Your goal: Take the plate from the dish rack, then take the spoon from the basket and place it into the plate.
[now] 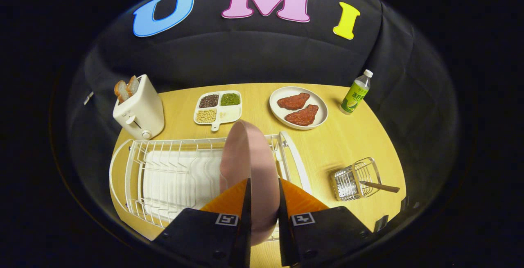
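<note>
Plate (247, 157), pink, stands on edge between the two fingers of the gripper (264, 186), its rim running up and away from the camera, over the right-hand end of the white wire dish rack (163, 170). Upright pose fits how a rack slot keeps a plate, and an edge-on grip across the thin wall is the natural way to draw it out; whether the lower rim is clear of the wires cannot be told, as the fingers hide it. Jaws stand narrow, closed to about the plate's thickness, one finger on each face, so judged to be clamped on the plate. Rack sits on a drip tray on the wooden table (348, 141), its other slots bare. Wire basket (355, 180) stands to the right of the rack, well apart from the fingers, with the spoon (380, 186) lying across its rim, handle pointing out to the right, which leaves the handle free for a later pinch. Beyond the rack: toaster (139, 108) with bread in it, divided dish of beans (219, 106), white plate with two red pieces (299, 107), bottle (356, 93). Judgement: first step in hand, plate not yet set down; bare table between rack and basket looks the likely spot; spoon untouched
</note>
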A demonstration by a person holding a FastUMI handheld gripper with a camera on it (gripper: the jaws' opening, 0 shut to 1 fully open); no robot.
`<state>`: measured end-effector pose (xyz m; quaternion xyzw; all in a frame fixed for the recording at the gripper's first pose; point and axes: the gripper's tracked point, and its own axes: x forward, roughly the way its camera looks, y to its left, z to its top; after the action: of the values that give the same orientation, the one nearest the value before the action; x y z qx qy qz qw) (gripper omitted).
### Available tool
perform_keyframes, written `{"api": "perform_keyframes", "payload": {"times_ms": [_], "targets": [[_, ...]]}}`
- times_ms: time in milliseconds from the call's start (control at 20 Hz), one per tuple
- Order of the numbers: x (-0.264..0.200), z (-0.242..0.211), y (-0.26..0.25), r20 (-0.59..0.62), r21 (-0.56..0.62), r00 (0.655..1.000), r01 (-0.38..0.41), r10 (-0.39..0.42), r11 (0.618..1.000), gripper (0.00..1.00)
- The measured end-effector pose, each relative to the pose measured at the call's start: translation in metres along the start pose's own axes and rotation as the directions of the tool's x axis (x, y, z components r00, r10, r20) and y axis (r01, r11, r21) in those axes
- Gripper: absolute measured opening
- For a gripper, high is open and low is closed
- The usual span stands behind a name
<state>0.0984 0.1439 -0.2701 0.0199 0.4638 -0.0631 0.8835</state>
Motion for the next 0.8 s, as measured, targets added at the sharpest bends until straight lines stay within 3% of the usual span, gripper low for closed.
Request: {"api": "perform_keyframes", "payload": {"times_ms": [500,800], "targets": [[-0.026,0.039,0.002,0.097,-0.168,0.991,0.112,-0.096,0.979,0.27],[-0.063,0.036,-0.016,0.109,0.013,0.993,-0.038,0.036,0.999,0.27]]}}
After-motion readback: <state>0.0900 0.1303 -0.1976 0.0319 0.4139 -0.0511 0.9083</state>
